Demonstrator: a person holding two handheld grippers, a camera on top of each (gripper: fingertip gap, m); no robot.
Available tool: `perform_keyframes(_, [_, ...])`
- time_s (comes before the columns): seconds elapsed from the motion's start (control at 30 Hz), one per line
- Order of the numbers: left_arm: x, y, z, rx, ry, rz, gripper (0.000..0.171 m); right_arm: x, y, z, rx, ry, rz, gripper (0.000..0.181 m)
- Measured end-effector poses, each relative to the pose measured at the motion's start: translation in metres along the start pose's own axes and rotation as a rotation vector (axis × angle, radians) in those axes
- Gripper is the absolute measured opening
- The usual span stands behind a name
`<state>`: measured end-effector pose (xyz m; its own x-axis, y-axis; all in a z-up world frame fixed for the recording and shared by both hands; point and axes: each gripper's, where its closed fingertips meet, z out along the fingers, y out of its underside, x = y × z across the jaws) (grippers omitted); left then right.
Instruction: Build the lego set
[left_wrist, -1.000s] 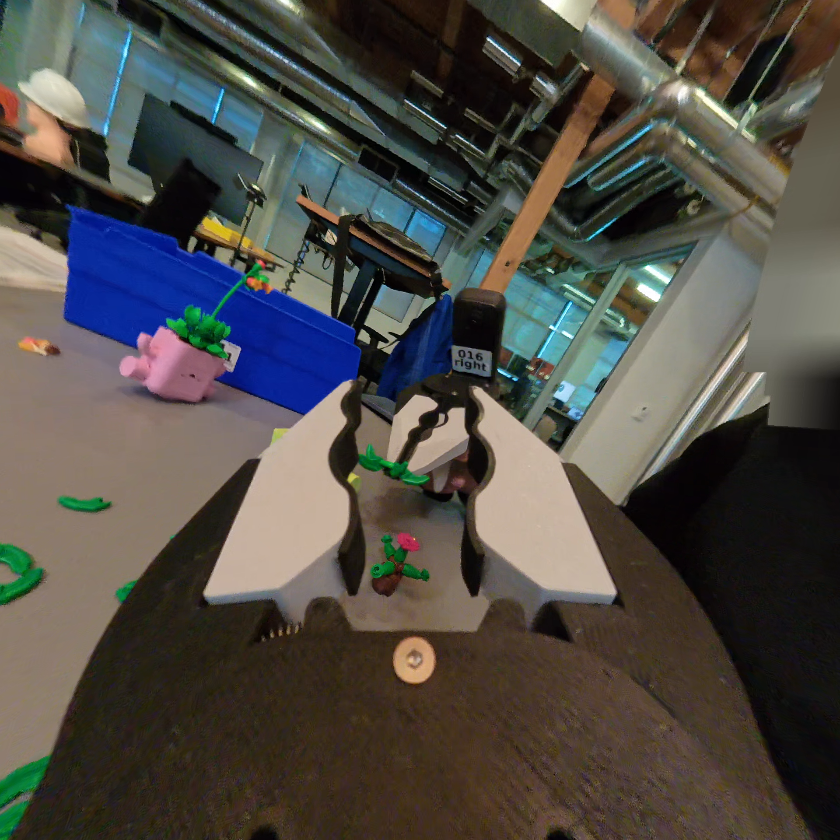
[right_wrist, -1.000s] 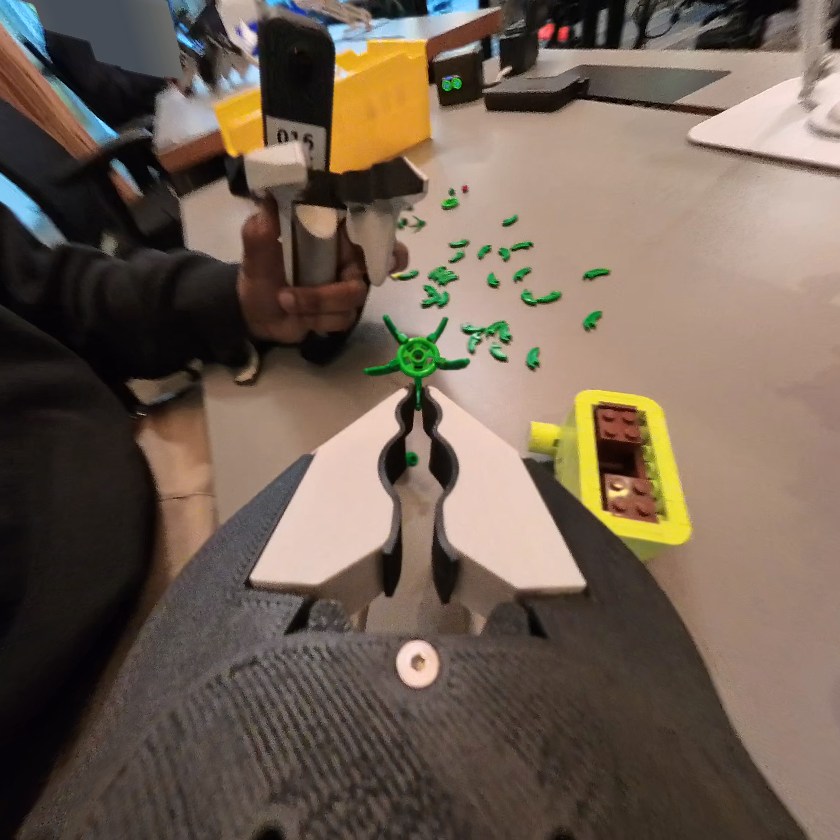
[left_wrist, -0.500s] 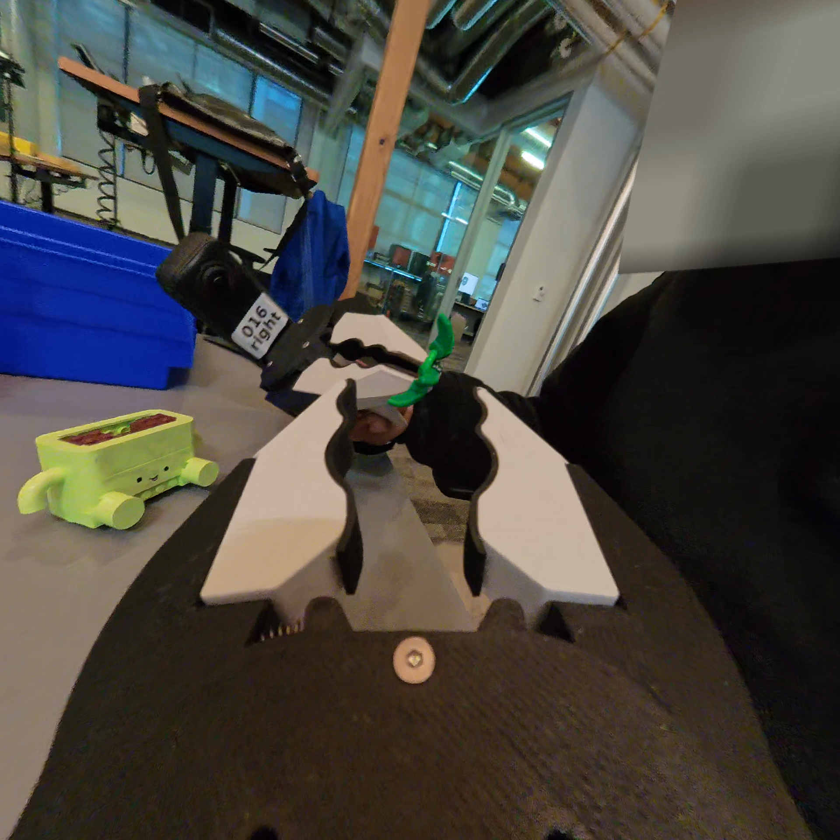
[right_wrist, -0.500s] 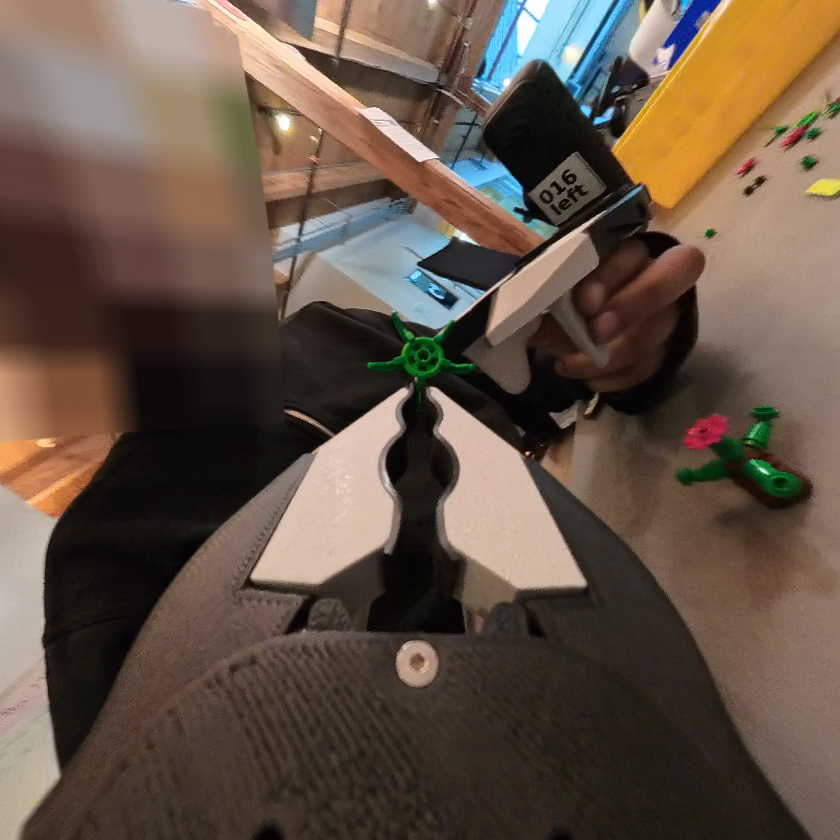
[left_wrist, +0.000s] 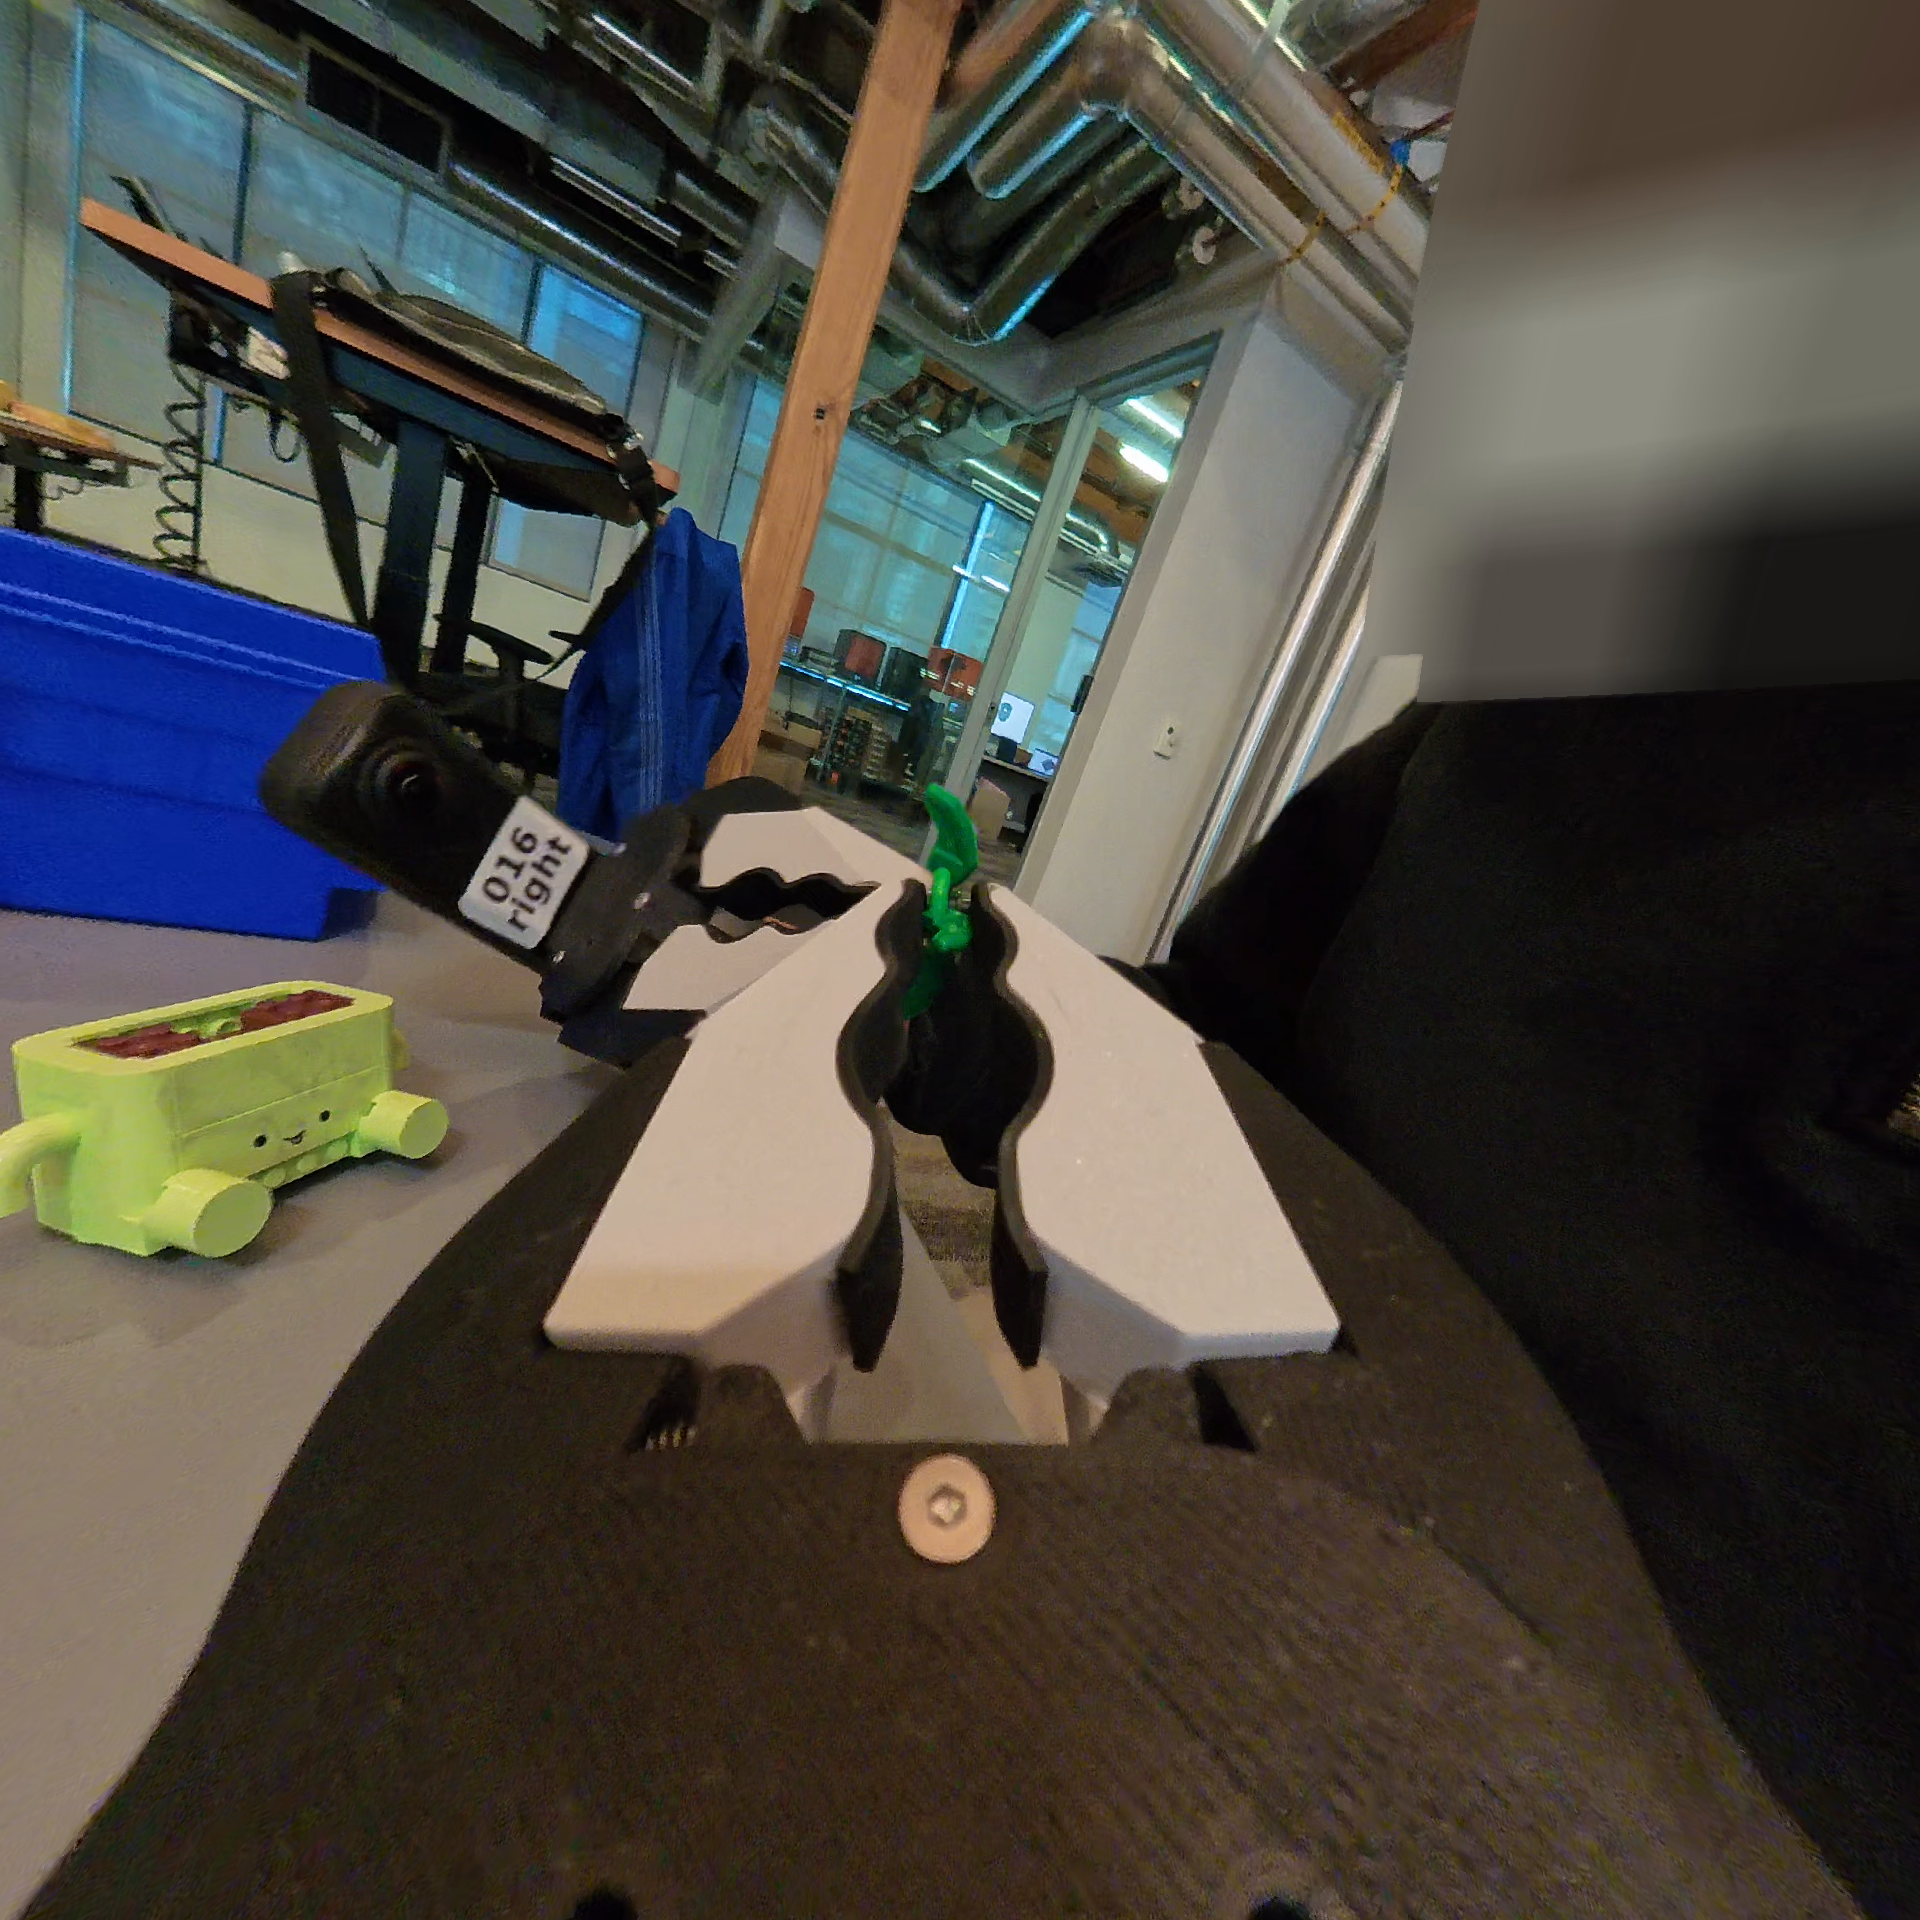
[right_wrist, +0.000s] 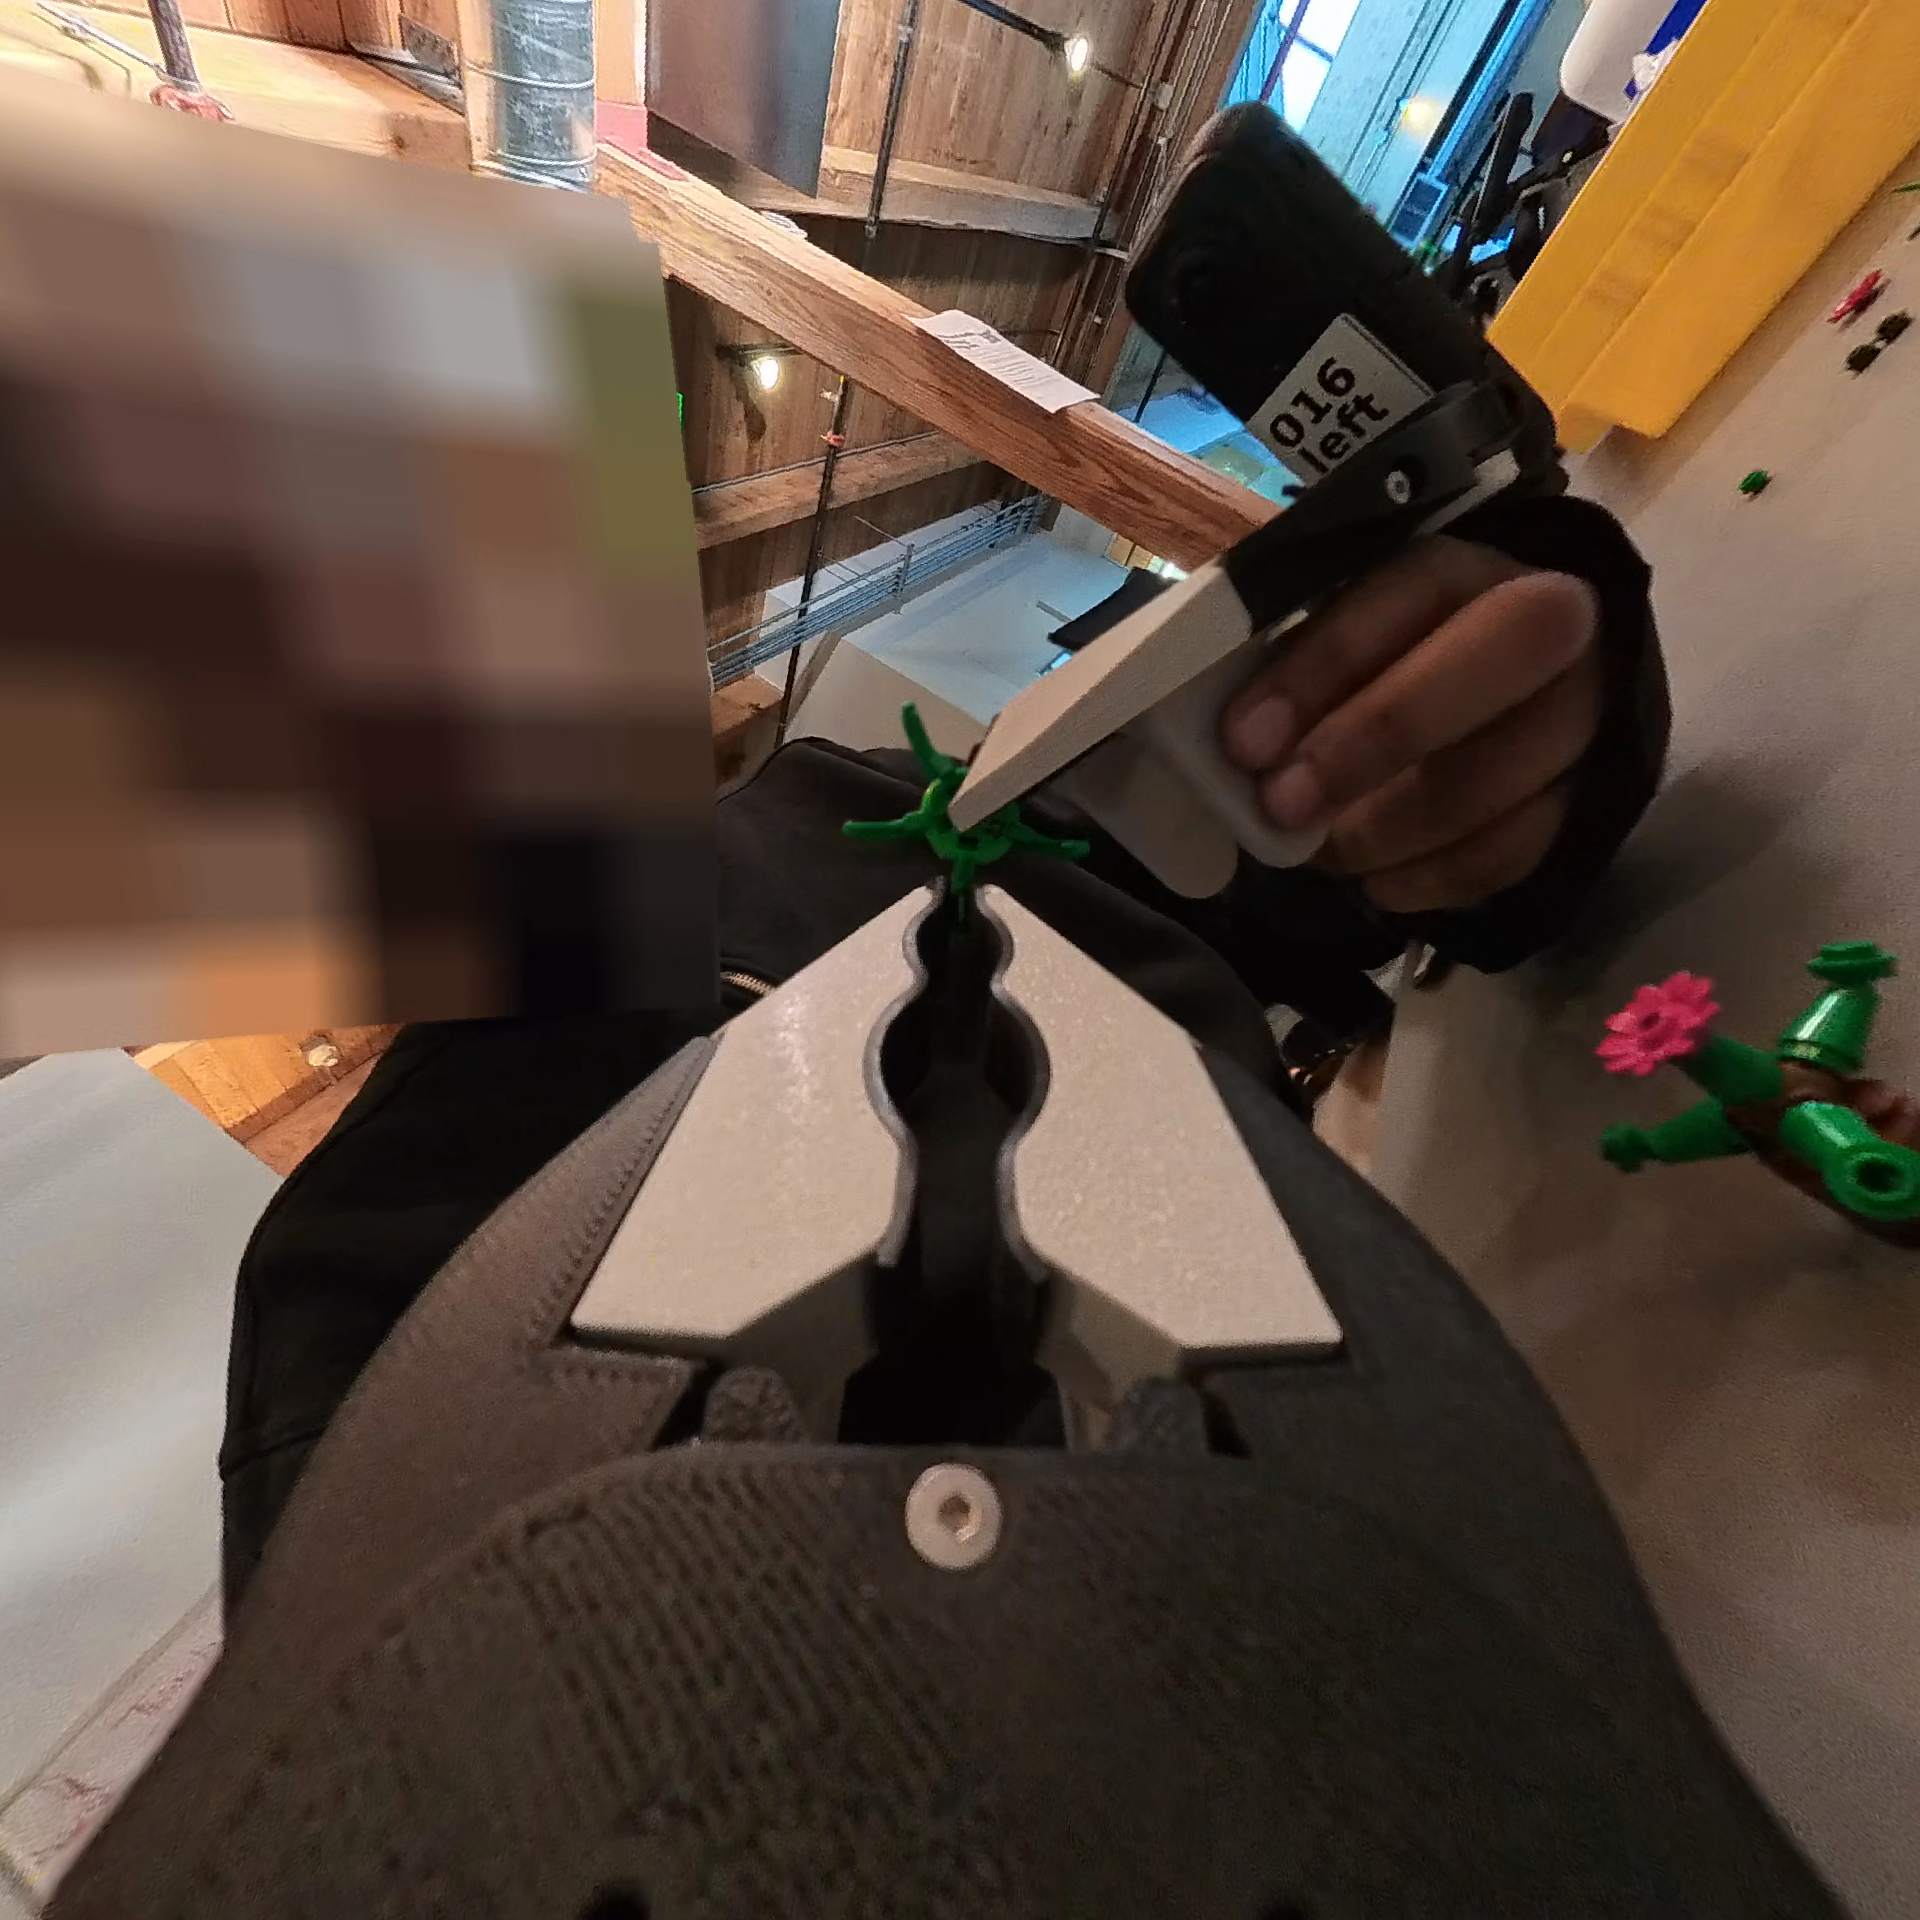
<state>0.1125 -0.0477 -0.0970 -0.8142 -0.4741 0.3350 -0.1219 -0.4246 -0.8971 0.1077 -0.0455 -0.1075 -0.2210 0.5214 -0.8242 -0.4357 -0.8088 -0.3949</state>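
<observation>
Green leafy lego piece (right_wrist: 961, 831) is pinched by both grippers, up off the tabletop (left_wrist: 187, 1340).
Right gripper (right_wrist: 961, 902) squeezes its stem, and left gripper (left_wrist: 943, 902) is closed on its leaves. Lime lego pot (left_wrist: 208, 1117) sits near the tabletop's edge, and a pink flower sprig (right_wrist: 1766, 1091) lies apart.

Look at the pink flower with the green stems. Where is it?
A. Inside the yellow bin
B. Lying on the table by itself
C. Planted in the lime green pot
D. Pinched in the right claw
B. In the right wrist view the pink flower piece lies on the table, off to the side of the right claw, which is pinching a green spoked leaf piece instead.
</observation>
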Motion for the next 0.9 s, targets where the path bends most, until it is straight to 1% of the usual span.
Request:
perform_keyframes(0.03, [-0.005, -0.003, -0.002, 0.020, -0.022, -0.017, 0.004, 0.000, -0.001, -0.001, 0.006, 0.009, -0.020, 0.005])
perform_keyframes(0.1, [-0.024, -0.011, -0.009, 0.085, -0.112, -0.084, 0.004, 0.004, -0.010, -0.006, 0.043, 0.073, -0.111, 0.030])
perform_keyframes(0.17, [-0.047, -0.015, -0.023, 0.150, -0.201, -0.185, 0.004, 0.005, -0.026, -0.016, 0.108, 0.171, -0.269, 0.036])
perform_keyframes(0.2, [-0.058, -0.016, -0.030, 0.179, -0.240, -0.241, 0.004, 0.005, -0.037, -0.022, 0.161, 0.241, -0.380, 0.039])
perform_keyframes(0.27, [-0.079, -0.016, -0.044, 0.232, -0.328, -0.355, 0.004, 0.001, -0.058, -0.035, 0.286, 0.393, -0.629, 0.038])
perform_keyframes(0.33, [-0.089, -0.018, -0.053, 0.287, -0.353, -0.440, 0.004, 0.003, -0.069, -0.044, 0.357, 0.563, -0.812, 0.043])
perform_keyframes(0.37, [-0.093, -0.017, -0.055, 0.293, -0.369, -0.465, 0.004, 0.007, -0.071, -0.046, 0.356, 0.640, -0.867, 0.043])
perform_keyframes(0.4, [-0.095, -0.015, -0.055, 0.285, -0.382, -0.478, 0.004, 0.014, -0.071, -0.046, 0.338, 0.707, -0.901, 0.043])
perform_keyframes(0.47, [-0.098, -0.007, -0.051, 0.236, -0.406, -0.489, 0.004, 0.029, -0.070, -0.044, 0.296, 0.812, -0.911, 0.043])
perform_keyframes(0.5, [-0.098, -0.004, -0.048, 0.209, -0.410, -0.489, 0.004, 0.032, -0.069, -0.041, 0.275, 0.825, -0.918, 0.041])
perform_keyframes(0.57, [-0.099, 0.000, -0.046, 0.181, -0.415, -0.495, 0.004, 0.034, -0.068, -0.038, 0.261, 0.876, -0.965, 0.033])
perform_keyframes(0.63, [-0.099, 0.001, -0.046, 0.180, -0.408, -0.515, 0.004, 0.036, -0.065, -0.039, 0.212, 0.973, -1.079, 0.023])
perform_keyframes(0.7, [-0.099, 0.002, -0.046, 0.180, -0.397, -0.529, 0.005, 0.044, -0.063, -0.044, 0.104, 1.144, -1.228, 0.015])
perform_keyframes(0.77, [-0.098, 0.003, -0.044, 0.167, -0.392, -0.533, 0.005, 0.051, -0.062, -0.046, 0.016, 1.268, -1.340, 0.009])
perform_keyframes(0.83, [-0.097, 0.005, -0.042, 0.148, -0.388, -0.526, 0.005, 0.057, -0.061, -0.045, -0.034, 1.331, -1.404, 0.009])
perform_keyframes(0.9, [-0.096, 0.007, -0.040, 0.132, -0.385, -0.518, 0.005, 0.061, -0.059, -0.045, -0.072, 1.355, -1.422, 0.006])
